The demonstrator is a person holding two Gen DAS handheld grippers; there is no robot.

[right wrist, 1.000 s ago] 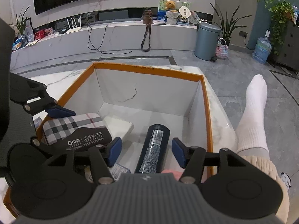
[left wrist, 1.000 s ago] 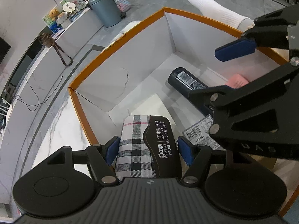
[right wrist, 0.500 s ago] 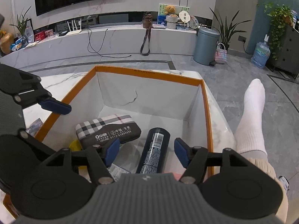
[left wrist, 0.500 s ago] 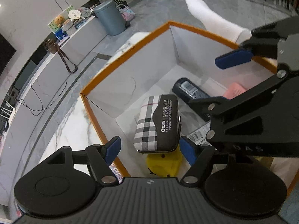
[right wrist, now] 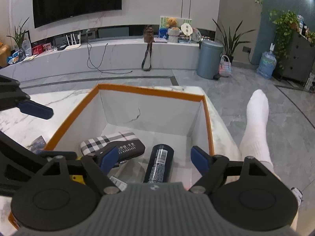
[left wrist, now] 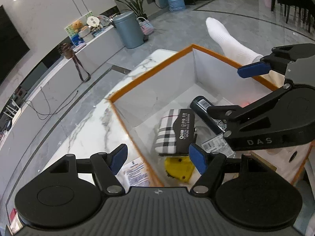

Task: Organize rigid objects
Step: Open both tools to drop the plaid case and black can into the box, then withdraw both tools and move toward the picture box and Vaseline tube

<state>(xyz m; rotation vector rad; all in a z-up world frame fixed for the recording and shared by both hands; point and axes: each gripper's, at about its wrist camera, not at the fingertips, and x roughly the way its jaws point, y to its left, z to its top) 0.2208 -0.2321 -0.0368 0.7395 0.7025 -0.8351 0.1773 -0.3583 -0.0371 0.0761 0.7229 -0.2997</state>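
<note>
Left wrist view: the left gripper [left wrist: 158, 158] was seen with its fingers spread and nothing between them, held above the near edge of the orange-rimmed box [left wrist: 149, 74]. Inside the box, the plaid case [left wrist: 173, 131] was found lying flat, partly on top of a yellow object [left wrist: 178, 170], with the dark bottle [left wrist: 206, 112] just beside it. In the right wrist view, the right gripper [right wrist: 152, 159] was seen over the bottle [right wrist: 159, 165], its jaws opening, the pads clear of it.
</note>
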